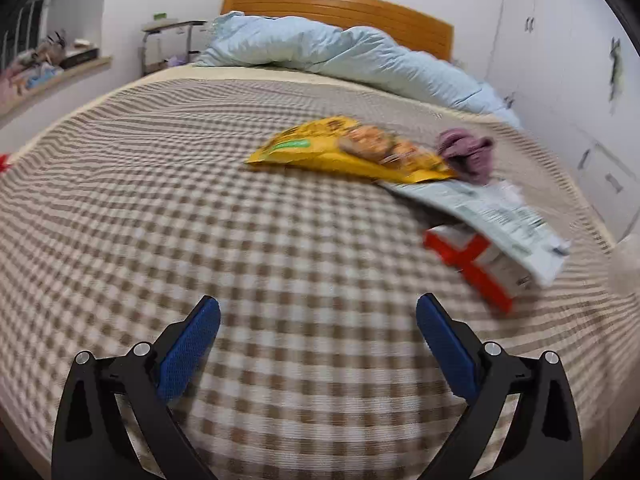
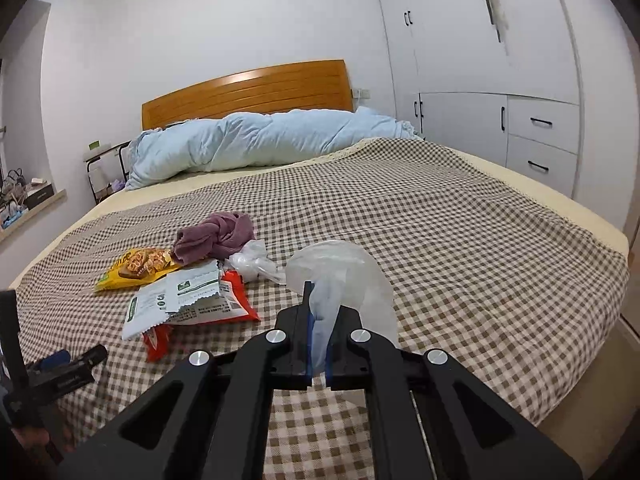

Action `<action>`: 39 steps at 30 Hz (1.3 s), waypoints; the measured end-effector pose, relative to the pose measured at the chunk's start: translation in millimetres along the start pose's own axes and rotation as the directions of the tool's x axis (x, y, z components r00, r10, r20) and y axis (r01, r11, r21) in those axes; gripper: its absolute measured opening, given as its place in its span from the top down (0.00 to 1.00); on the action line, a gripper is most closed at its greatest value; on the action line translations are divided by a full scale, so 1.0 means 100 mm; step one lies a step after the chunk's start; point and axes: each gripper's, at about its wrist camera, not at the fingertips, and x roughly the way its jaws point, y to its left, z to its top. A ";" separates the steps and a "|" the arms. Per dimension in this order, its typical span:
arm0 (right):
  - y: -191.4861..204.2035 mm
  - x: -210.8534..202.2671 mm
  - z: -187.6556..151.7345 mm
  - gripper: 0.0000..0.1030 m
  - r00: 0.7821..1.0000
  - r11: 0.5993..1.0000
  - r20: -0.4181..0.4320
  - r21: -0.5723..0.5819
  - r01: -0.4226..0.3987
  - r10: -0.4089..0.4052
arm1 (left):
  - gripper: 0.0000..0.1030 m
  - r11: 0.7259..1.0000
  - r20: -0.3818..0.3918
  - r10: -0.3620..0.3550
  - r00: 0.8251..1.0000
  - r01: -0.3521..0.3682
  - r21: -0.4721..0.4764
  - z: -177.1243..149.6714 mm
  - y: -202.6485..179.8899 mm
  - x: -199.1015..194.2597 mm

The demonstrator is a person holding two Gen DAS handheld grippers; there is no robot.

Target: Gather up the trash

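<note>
Right wrist view: three wrappers (image 2: pixel 188 300), two plastic bags (image 2: pixel 344 276), one cloth (image 2: pixel 216 236).

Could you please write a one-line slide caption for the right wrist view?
Right gripper shut on a clear plastic bag, wrappers left on the checked bedspread.

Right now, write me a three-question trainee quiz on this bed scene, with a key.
1. True or false: the right gripper has its fingers shut on a clear plastic bag.
2. Multiple choice: what lies directly beside the yellow snack packet at its far end? A) a purple cloth B) a pillow C) a shoe
3. Fill in: the left gripper is ____ and holds nothing above the checked bedspread.

Key: 1 true; 2 A; 3 open
</note>
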 end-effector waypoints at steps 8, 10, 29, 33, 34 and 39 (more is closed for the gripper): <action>-0.08 -0.02 0.01 0.96 1.000 1.000 0.005 0.012 0.017 -0.017 | 0.07 0.986 0.035 -0.021 0.999 0.015 0.167 -0.04 -0.48 -0.02; -0.11 -0.01 0.01 0.96 1.000 1.000 0.002 0.016 0.021 -0.021 | 0.07 0.969 0.034 -0.029 0.999 0.020 0.248 -0.07 -0.68 -0.01; -0.26 0.04 0.04 0.96 1.000 0.998 -0.011 0.054 0.027 -0.027 | 0.07 0.974 -0.088 -0.115 0.990 0.129 0.186 0.16 -1.05 0.44; -0.25 0.06 0.04 0.96 1.000 0.998 -0.009 0.057 0.026 -0.026 | 0.07 0.977 -0.106 -0.118 0.987 0.134 0.167 0.21 -1.08 0.54; -0.25 0.07 0.04 0.96 1.000 0.998 -0.010 0.057 0.025 -0.025 | 0.07 0.977 -0.111 -0.112 0.987 0.130 0.169 0.21 -1.10 0.55; -0.21 0.10 0.02 0.96 1.000 0.999 -0.021 0.048 0.022 -0.021 | 0.07 0.976 -0.109 -0.078 0.991 0.098 0.196 0.23 -1.16 0.58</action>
